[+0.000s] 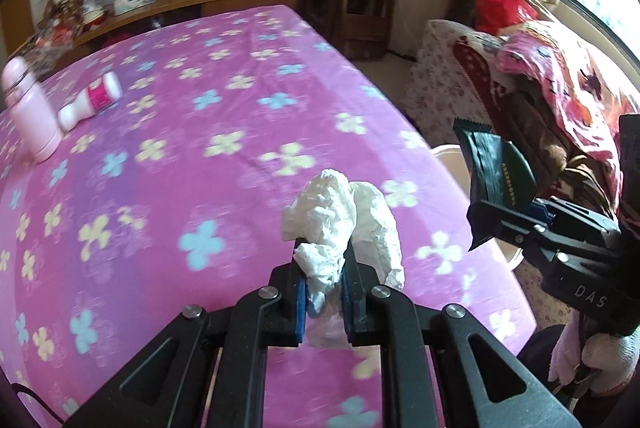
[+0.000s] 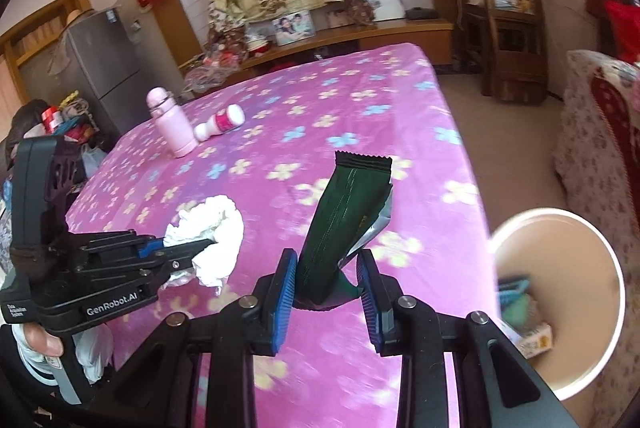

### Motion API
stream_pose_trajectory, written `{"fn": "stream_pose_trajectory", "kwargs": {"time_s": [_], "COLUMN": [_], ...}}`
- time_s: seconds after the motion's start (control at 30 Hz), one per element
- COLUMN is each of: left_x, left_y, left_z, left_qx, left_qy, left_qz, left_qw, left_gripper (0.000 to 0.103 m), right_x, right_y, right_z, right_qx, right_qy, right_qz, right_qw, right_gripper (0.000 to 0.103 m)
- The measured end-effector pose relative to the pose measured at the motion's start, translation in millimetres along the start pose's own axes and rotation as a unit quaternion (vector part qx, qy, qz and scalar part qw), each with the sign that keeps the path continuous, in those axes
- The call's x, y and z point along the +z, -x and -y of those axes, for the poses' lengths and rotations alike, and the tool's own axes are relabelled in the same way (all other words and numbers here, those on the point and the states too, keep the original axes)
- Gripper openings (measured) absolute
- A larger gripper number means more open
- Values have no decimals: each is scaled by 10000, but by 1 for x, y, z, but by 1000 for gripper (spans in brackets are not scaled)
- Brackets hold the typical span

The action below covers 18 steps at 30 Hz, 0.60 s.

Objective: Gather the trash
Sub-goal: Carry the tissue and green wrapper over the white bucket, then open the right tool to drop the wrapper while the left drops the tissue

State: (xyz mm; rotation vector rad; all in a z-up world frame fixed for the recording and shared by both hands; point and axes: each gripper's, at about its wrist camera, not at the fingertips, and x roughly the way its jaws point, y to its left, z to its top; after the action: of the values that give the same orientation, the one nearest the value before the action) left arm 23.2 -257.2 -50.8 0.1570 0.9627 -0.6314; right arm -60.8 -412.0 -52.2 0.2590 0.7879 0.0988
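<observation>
**Both grippers loaded, bin to the right**

Left wrist view: left gripper (image 1: 323, 270) has its jaws clamped on a crumpled tissue (image 1: 344, 224) above the pink floral table (image 1: 192, 155); loose folds bulge ahead of the jaws and could tear free.

Right wrist view: right gripper (image 2: 327, 282) pinches a dark green wrapper (image 2: 340, 228) low down; it leans and may slip; the bin (image 2: 560, 304), right of the jaws, already holds small packaging.

Lived-in home, framed family photos (image 2: 293, 26), fridge (image 2: 105, 75), flowered pink tablecloth (image 1: 224, 131)
</observation>
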Motion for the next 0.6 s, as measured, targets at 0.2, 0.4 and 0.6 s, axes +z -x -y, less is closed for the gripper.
{"fn": "stream_pose_trajectory", "kwargs": {"time_s": [0.2, 0.4, 0.6], "left_x": [12, 23, 35], "left_y": [-18, -37, -65], "left_z": [48, 89, 118], "left_qx": [-151, -320, -521], "left_qy": [-309, -528, -550], "left_qz": [-39, -120, -304], "left_qw": [9994, 9980, 9967], "left_gripper": [15, 15, 15], "right_x": [-12, -24, -34], "right_y": [20, 31, 31], "right_z": [47, 96, 142], "right_qx": [-322, -700, -925], "right_qy": [-275, -607, -1017], "right_qz": [-16, -90, -188], "right_qw": [9991, 9957, 9903], "right_gripper": [33, 33, 33]}}
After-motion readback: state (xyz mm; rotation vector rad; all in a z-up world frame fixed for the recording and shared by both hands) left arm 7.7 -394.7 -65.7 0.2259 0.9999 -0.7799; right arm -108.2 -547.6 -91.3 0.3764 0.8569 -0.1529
